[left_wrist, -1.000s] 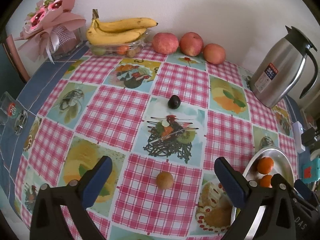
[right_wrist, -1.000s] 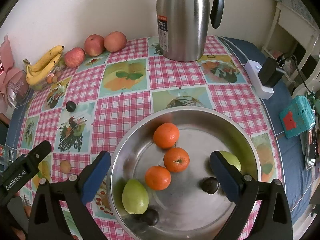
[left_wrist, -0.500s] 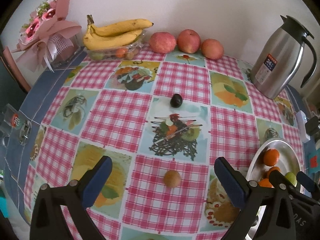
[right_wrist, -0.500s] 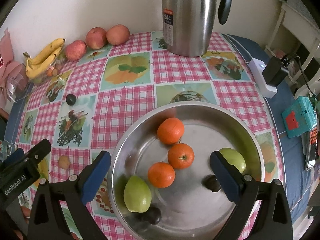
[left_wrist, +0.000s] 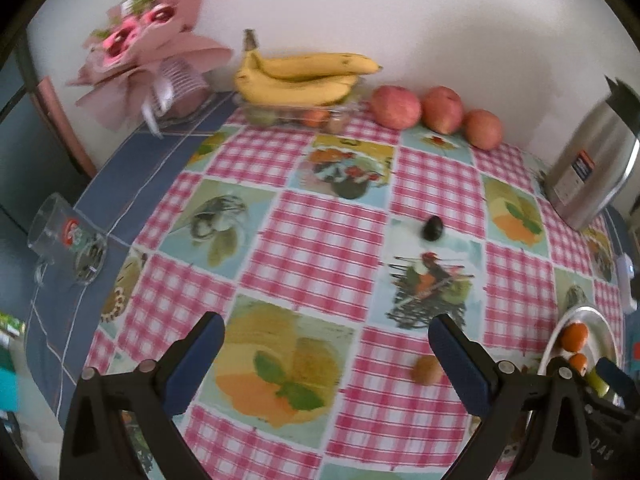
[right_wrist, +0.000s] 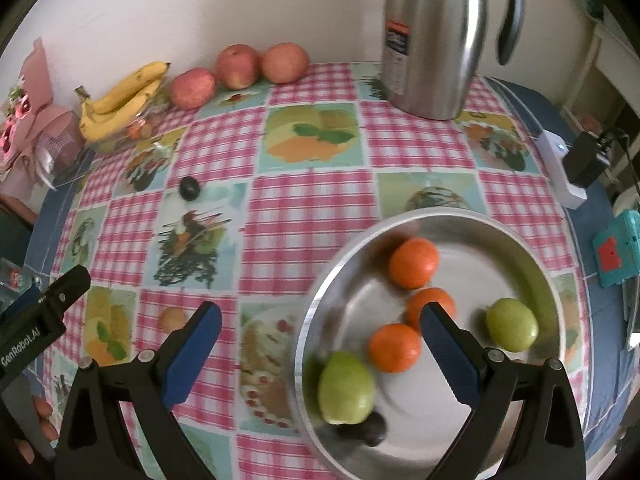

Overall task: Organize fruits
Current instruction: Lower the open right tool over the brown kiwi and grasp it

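Loosely, small brown round fruit (left_wrist: pixel 427 369), tablecloth (left_wrist: pixel 312 240)

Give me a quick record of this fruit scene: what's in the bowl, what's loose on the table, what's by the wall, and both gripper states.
bowl contents: metal bowl holds three oranges, two green fruits and a dark fruit
loose on cloth: brown fruit, dark fruit
by wall: bananas, three apples
other: steel kettle
left gripper: open, empty
right gripper: open, empty
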The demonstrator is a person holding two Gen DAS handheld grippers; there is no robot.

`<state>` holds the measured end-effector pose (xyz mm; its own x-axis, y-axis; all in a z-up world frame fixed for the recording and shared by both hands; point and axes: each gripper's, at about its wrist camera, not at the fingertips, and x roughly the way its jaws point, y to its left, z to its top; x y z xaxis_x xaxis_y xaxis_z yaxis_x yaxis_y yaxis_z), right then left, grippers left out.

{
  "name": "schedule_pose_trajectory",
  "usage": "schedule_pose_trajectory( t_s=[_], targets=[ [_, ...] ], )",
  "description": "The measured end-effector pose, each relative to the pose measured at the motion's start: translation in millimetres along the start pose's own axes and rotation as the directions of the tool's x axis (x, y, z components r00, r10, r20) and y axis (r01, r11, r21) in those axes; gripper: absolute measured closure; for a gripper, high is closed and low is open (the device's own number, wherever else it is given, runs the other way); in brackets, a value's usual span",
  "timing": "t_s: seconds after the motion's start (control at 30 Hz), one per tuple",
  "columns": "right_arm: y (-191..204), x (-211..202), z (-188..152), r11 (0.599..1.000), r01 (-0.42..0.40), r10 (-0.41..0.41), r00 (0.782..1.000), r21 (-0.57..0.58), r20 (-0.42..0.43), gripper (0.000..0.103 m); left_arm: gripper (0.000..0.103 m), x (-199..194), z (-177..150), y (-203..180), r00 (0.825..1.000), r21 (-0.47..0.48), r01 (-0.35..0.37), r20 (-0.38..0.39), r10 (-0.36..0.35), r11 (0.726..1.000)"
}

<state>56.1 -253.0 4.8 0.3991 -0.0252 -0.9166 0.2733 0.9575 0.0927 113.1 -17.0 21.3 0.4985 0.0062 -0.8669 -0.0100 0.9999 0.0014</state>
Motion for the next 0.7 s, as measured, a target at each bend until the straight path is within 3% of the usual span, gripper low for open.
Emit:
schedule_pose_trajectory(
  t_s=[0.3,0.7],
  targets=[
    [48,5,1,0.996,-0.048,0.048,0.999,-0.074,-0.012,0.004,0.0,1,2,37,1.0,-0.082,-0.023,-0.008,0.022,0.996],
    [91,33,-7,0.987,-0.092,0.083,0.994,-0.134,-0.074,0.004,0.0,26,-4,44,0.996,-0.104,-0.004,-0.089,-0.005,0.995]
  ],
)
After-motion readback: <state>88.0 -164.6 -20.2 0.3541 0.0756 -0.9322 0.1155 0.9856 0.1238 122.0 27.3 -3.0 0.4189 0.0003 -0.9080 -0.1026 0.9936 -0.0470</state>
